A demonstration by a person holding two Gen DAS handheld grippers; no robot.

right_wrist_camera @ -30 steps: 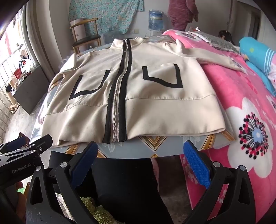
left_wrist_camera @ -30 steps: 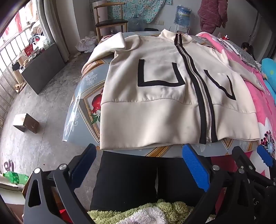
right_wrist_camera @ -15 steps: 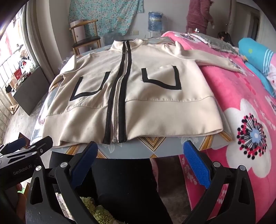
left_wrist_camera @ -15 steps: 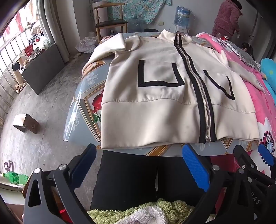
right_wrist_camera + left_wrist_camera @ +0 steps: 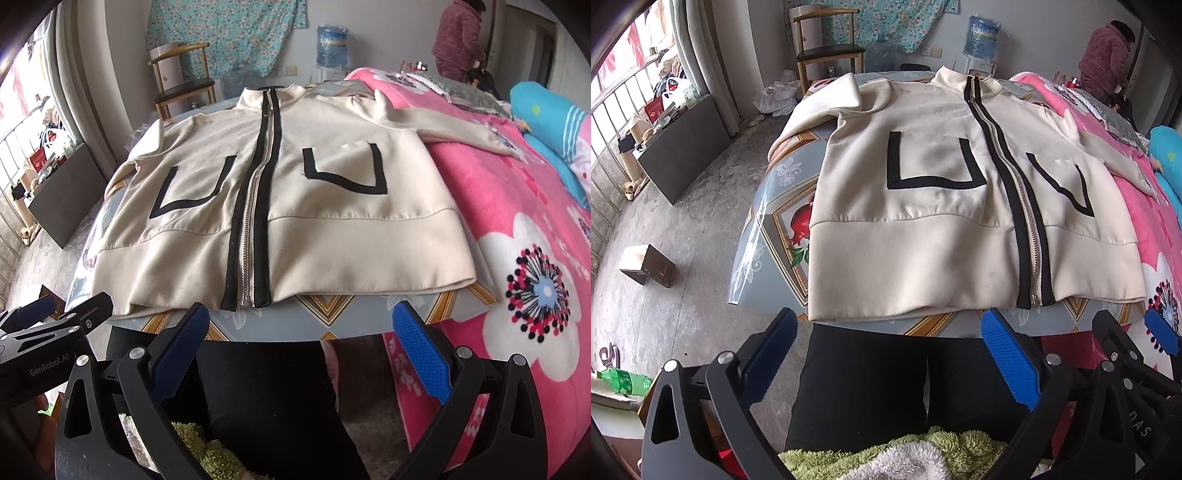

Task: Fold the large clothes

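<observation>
- The jacket (image 5: 960,221) lies flat, zipped, across the table (image 5: 768,229) at frame centre, as a second ago; no fold begun.
- Left gripper (image 5: 886,365) and right gripper (image 5: 299,350) still hover low in frame, jaws apart, empty.
- Only the person (image 5: 458,37) at upper right has shifted.

At my twelve o'clock I see a water jug (image 5: 331,46); a wooden chair (image 5: 827,48) stands at eleven. A pink floral blanket (image 5: 524,229) spreads at three. At nine, a small wooden box (image 5: 648,264) sits on the floor, a green bottle (image 5: 622,379) nearer me.
</observation>
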